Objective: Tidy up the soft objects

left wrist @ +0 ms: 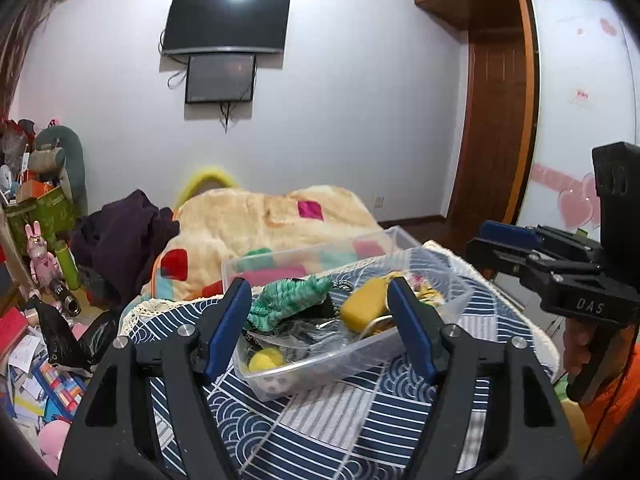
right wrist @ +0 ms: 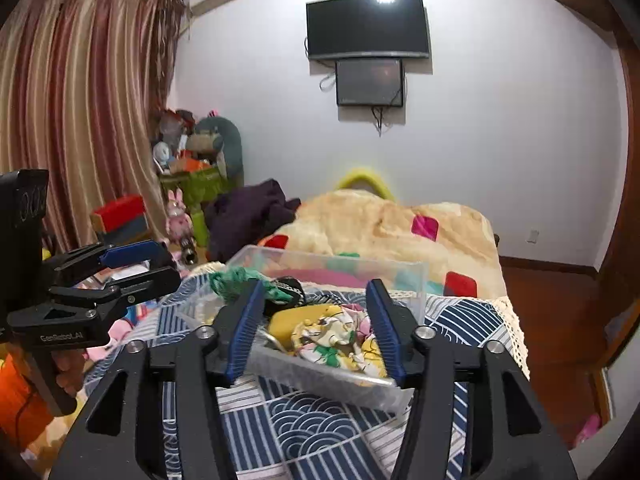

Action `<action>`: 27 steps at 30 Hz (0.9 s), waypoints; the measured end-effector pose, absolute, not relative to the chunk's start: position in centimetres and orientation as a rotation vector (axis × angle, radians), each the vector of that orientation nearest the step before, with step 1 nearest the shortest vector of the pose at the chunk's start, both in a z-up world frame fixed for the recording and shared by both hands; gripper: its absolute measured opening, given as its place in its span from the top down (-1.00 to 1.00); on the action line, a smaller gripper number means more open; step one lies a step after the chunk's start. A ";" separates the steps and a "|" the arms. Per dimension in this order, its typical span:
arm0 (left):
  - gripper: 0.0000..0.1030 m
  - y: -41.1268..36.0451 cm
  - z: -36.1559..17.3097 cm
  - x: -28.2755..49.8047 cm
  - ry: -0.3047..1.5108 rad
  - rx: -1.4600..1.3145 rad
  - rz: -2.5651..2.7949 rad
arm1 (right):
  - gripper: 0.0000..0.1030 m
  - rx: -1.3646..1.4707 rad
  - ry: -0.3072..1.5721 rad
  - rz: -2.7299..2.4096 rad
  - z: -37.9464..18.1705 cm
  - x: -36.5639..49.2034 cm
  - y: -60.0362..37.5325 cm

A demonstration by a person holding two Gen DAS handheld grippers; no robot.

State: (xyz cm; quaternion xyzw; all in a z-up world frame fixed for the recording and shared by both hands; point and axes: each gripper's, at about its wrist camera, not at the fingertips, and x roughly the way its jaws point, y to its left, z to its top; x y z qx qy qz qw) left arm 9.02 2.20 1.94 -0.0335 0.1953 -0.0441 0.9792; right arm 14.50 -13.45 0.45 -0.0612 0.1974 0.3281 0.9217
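A clear plastic bin [left wrist: 360, 354] sits on a blue-and-white patterned cloth [left wrist: 340, 412] on the bed. It holds a green knitted item [left wrist: 288, 300], a yellow soft block [left wrist: 366, 304], a small yellow ball [left wrist: 266, 360] and a floral cloth [right wrist: 332, 334]. The bin also shows in the right wrist view [right wrist: 320, 372]. My left gripper [left wrist: 320, 312] is open and empty, hovering above the bin's near side. My right gripper [right wrist: 316, 320] is open and empty, hovering over the bin from the other side. The right gripper also shows at the right in the left wrist view [left wrist: 520, 244].
A cream blanket with coloured squares [left wrist: 256, 220] and a dark purple garment [left wrist: 120, 232] lie behind the bin. Cluttered toys and boxes [left wrist: 40, 240] fill the floor at left. Striped curtains [right wrist: 80, 100] hang at left. A wooden door [left wrist: 492, 128] stands at right.
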 end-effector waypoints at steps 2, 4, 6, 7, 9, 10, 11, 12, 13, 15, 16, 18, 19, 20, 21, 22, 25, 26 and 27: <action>-0.37 1.9 2.2 8.1 0.374 -0.067 -0.086 | -0.15 -0.112 0.383 0.680 0.6 13.5 -13.7; -0.44 1.5 2.4 7.0 0.352 -0.072 -0.083 | -0.28 -0.095 0.367 0.691 0.7 12.5 -13.9; -0.51 1.4 2.4 6.1 0.331 -0.078 -0.081 | -0.46 -0.088 0.346 0.686 0.8 11.7 -14.1; -0.57 1.3 2.4 5.6 0.320 -0.078 -0.077 | -0.47 -0.087 0.334 0.682 0.8 11.3 -14.1; -0.69 1.0 2.5 4.8 0.304 -0.074 -0.068 | -0.59 -0.082 0.319 0.675 0.8 10.8 -14.3; -0.77 0.9 2.5 4.4 0.296 -0.074 -0.063 | -0.61 -0.079 0.314 0.674 0.9 10.6 -14.2; -0.80 0.8 2.4 4.2 0.288 -0.076 -0.059 | -0.61 -0.075 0.308 0.672 0.8 10.4 -14.4; -0.85 0.6 2.4 3.8 0.280 -0.078 -0.058 | -0.62 -0.076 0.302 0.668 0.9 10.2 -14.4; -0.88 0.5 2.4 3.4 0.274 -0.081 -0.057 | -0.63 -0.079 0.295 0.663 0.9 10.0 -14.4; -0.91 0.5 2.3 3.0 0.268 -0.085 -0.055 | -0.69 -0.082 0.282 0.651 0.9 9.7 -14.2; -0.93 0.6 2.2 2.9 0.266 -0.086 -0.054 | -0.72 -0.083 0.278 0.651 0.8 9.5 -14.2; -0.93 0.5 2.2 2.7 0.265 -0.083 -0.050 | -0.73 -0.083 0.274 0.652 0.7 9.1 -14.3; -0.93 0.5 2.1 2.6 0.265 -0.082 -0.050 | -0.73 -0.082 0.273 0.654 0.7 9.0 -14.3; -0.93 0.5 2.1 2.5 0.265 -0.081 -0.048 | -0.73 -0.081 0.272 0.654 0.6 8.7 -14.4; -0.93 0.5 2.1 2.5 0.265 -0.082 -0.048 | -0.73 -0.080 0.272 0.654 0.6 8.8 -14.3; -0.93 0.5 2.1 2.4 0.265 -0.084 -0.048 | -0.74 -0.081 0.271 0.653 0.6 8.7 -14.4; -0.93 0.6 2.1 2.2 0.261 -0.088 -0.046 | -0.74 -0.086 0.267 0.648 0.5 8.5 -14.4; -0.94 0.7 2.1 2.1 0.260 -0.088 -0.044 | -0.75 -0.086 0.266 0.648 0.4 8.5 -14.4; -0.94 0.7 2.0 2.1 0.260 -0.088 -0.043 | -0.77 -0.086 0.266 0.649 0.4 8.4 -14.4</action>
